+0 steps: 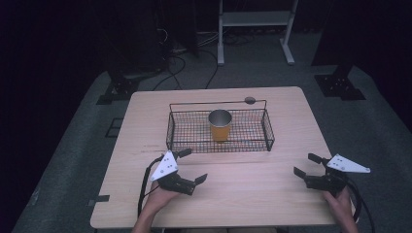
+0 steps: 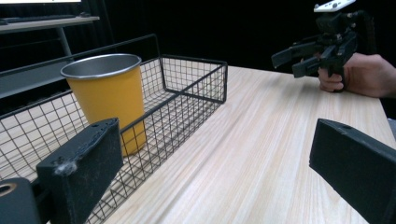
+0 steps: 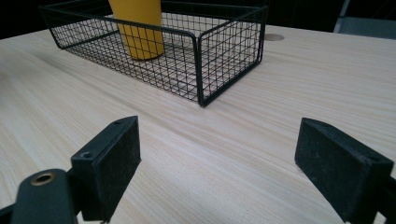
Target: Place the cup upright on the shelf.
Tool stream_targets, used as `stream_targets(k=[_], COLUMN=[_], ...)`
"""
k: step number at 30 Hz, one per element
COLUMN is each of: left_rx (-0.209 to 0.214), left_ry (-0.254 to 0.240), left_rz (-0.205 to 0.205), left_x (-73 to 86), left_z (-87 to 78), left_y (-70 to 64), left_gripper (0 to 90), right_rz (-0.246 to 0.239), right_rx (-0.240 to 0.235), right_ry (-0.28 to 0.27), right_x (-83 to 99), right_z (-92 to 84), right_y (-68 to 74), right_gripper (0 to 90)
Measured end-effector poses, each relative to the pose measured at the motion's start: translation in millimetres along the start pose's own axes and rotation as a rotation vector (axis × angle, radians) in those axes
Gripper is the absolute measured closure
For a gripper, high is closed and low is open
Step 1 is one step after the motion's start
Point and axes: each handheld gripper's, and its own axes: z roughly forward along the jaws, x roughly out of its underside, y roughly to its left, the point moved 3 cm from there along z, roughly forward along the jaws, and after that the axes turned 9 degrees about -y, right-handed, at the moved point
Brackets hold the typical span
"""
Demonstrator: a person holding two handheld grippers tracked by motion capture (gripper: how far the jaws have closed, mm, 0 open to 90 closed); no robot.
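A yellow cup (image 1: 220,125) with a bare metal rim stands upright inside a black wire basket (image 1: 180,138), a little right of the basket's middle, and the basket sits in the centre of the high view on a pale wooden bench (image 1: 252,194). The left gripper (image 1: 190,166) hangs low at the lower left of that view, just in front of the basket's near left corner, its jaws spread wide with nothing between them. The right gripper (image 1: 305,164) is held at the lower right, well apart from the basket, its jaws likewise wide open and empty. A hand (image 1: 163,198) grips each tool from the bottom edge of the frame. In the left gripper view the cup (image 2: 108,95) fills the upper left behind the basket's mesh (image 2: 196,79), and the right gripper (image 2: 292,63) shows at the upper right above the bench. In the right gripper view the basket (image 3: 229,51) lies at the top, left of centre, with the cup (image 3: 139,32) in it.
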Motion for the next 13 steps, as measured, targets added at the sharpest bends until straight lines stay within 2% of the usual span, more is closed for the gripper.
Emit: stream_targets(k=[5,13], left_rx=[-0.010,-0.037], left_ry=[-0.008,0.006], left_rz=[-0.009,-0.002], left_x=[4.8,12.4], left_z=[-6.0,-20.0], left_y=[-3.8,-8.8], left_gripper=[2.2,2.1], right_rz=[-0.004,-0.006], right_rx=[-0.002,-0.006], right_ry=[0.001,0.003], right_x=[0.0,0.1], right_z=[0.0,0.2], right_y=[0.6,0.9], right_gripper=[13.3,13.3])
